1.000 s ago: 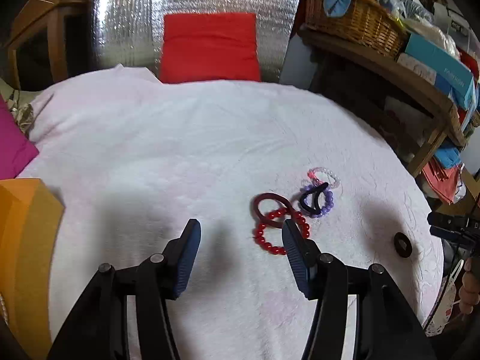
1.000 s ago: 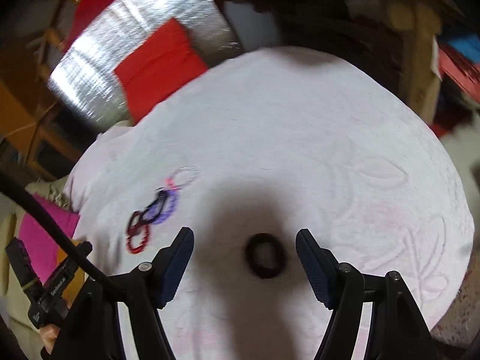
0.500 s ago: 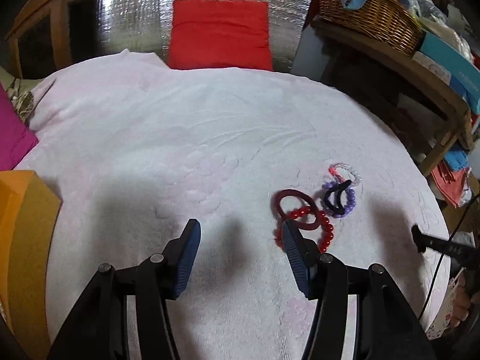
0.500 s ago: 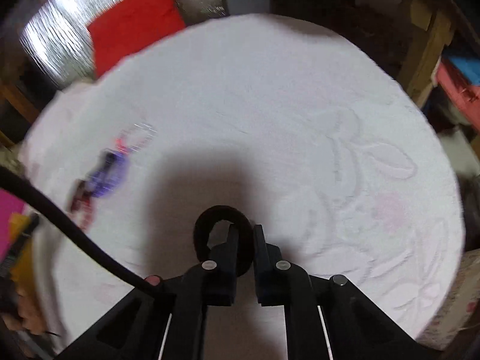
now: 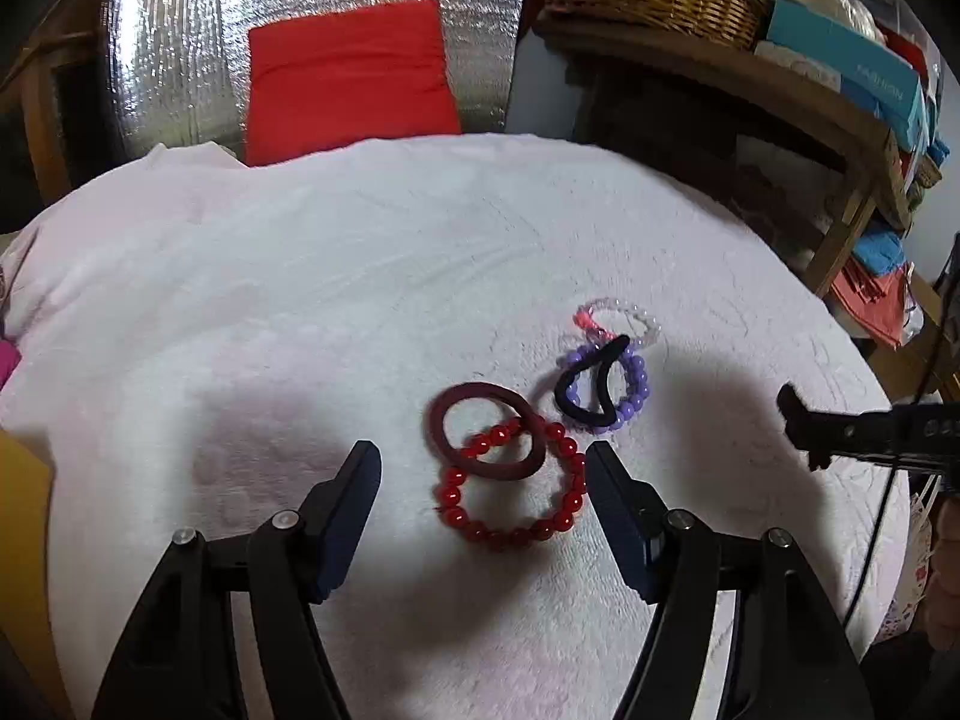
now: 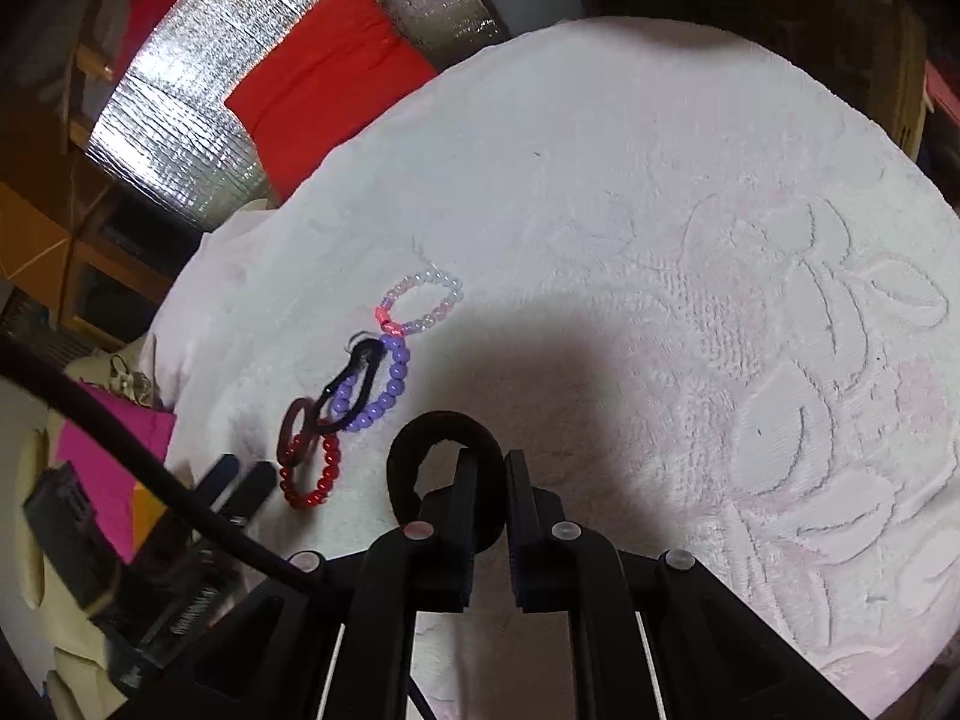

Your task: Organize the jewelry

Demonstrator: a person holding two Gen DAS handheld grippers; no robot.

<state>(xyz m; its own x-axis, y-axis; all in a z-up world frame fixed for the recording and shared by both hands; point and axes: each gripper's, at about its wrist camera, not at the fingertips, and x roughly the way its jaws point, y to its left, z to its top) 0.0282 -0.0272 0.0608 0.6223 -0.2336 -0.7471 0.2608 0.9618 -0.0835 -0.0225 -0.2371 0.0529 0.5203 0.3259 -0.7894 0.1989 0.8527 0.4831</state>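
Right gripper [image 6: 485, 462]: jaws pinched tight on the rim of a black hair tie [image 6: 441, 438], held just over the white towel [image 6: 660, 210]. Left gripper [image 5: 483, 462]: jaws opening, wide apart, nothing touched; red bead bracelet [image 5: 510, 492] and maroon hair tie [image 5: 486, 429] lie between them on the towel. Beyond, touching in a row: purple bead bracelet [image 5: 630, 396] with a second black hair tie [image 5: 591, 384] across it, then a clear bead bracelet [image 5: 624, 315].

Three bead bracelets, red [image 5: 510, 495], purple [image 5: 624, 387] and clear [image 5: 624, 315], and three hair ties: maroon [image 5: 486, 438], black [image 5: 591, 387], black [image 6: 444, 468].
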